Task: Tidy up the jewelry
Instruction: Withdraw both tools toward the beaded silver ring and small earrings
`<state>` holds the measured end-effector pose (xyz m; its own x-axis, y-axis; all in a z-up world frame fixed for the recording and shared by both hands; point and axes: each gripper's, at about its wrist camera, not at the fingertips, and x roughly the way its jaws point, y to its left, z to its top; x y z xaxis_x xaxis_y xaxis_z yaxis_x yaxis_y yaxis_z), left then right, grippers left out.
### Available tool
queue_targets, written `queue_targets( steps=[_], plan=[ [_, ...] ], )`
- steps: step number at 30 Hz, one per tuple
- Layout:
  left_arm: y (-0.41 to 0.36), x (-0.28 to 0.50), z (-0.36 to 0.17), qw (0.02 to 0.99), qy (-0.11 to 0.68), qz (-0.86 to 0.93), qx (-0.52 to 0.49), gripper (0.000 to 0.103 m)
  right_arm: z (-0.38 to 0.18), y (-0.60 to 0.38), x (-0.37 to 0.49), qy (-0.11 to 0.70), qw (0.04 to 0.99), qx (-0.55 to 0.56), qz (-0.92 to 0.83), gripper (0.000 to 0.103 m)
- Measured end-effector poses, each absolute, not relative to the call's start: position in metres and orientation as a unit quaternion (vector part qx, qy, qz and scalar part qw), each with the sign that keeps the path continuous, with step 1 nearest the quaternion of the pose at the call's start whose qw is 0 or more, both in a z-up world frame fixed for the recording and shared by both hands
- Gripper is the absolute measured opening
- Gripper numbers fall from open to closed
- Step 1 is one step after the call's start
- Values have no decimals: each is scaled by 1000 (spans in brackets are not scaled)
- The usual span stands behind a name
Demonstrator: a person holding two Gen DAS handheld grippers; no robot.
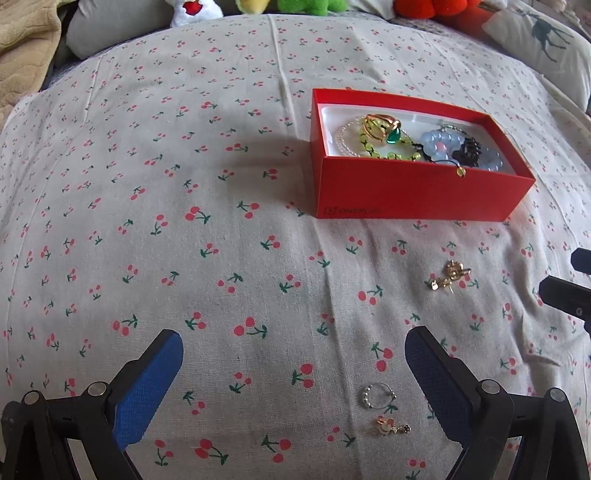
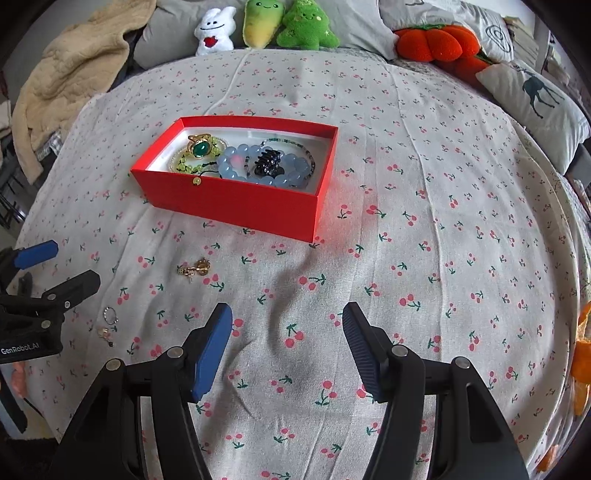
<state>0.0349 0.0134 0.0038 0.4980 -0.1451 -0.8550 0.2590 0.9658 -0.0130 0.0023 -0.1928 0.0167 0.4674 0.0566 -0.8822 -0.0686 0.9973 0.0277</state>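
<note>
Seen from the left wrist, the left gripper [image 1: 293,363] hangs over a cherry-print bedspread [image 1: 184,221] with its blue-padded jaws spread wide and nothing between them. A small beaded ring [image 1: 378,397] and a tiny gold charm [image 1: 391,428] lie on the cloth just inside its right-hand finger, the charm nearer the camera. Farther out, a gold brooch-like piece [image 1: 448,278] rests loose on the fabric, between the ring and an open red box [image 1: 417,192]. The box already holds a green-stoned gold ring [image 1: 384,127], a yellow-green bead strand [image 1: 384,151], a pale blue bead bracelet [image 1: 443,142] and a dark claw clip [image 1: 469,149]. From the right wrist, the right gripper [image 2: 287,339] also stands open, its jaws parted over bare cloth and gripping nothing. The red box [image 2: 236,203] sits beyond and to the left, the blue bracelet [image 2: 258,166] and dark clip [image 2: 267,162] plain inside it. The gold piece [image 2: 194,267] lies just in front of the box, and the beaded ring [image 2: 110,315] and charm [image 2: 104,332] rest beside the left gripper [image 2: 64,264] at the frame's left edge. Plush toys [image 2: 266,26] line the far side of the bed.
</note>
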Motion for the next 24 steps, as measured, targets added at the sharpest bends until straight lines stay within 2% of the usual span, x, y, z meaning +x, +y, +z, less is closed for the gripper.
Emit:
queue_targets(
  steps=[5, 10, 18, 21, 24],
  plan=[
    [6, 31, -7, 853, 494, -144, 87, 99, 0, -186, 2, 531, 846, 13, 50, 65],
    [-2, 28, -17, 837, 509, -168, 105, 99, -11, -168, 2, 540, 839, -17, 65, 65],
    [10, 26, -13, 836, 517, -167, 75, 97, -13, -155, 13, 535, 840, -14, 92, 65],
    [10, 25, -10, 835, 516, -177, 68, 92, -7, -157, 17, 524, 846, -6, 97, 65],
    [7, 22, -11, 828, 522, -191, 75, 81, -1, -163, 19, 509, 855, 2, 96, 64]
  ],
)
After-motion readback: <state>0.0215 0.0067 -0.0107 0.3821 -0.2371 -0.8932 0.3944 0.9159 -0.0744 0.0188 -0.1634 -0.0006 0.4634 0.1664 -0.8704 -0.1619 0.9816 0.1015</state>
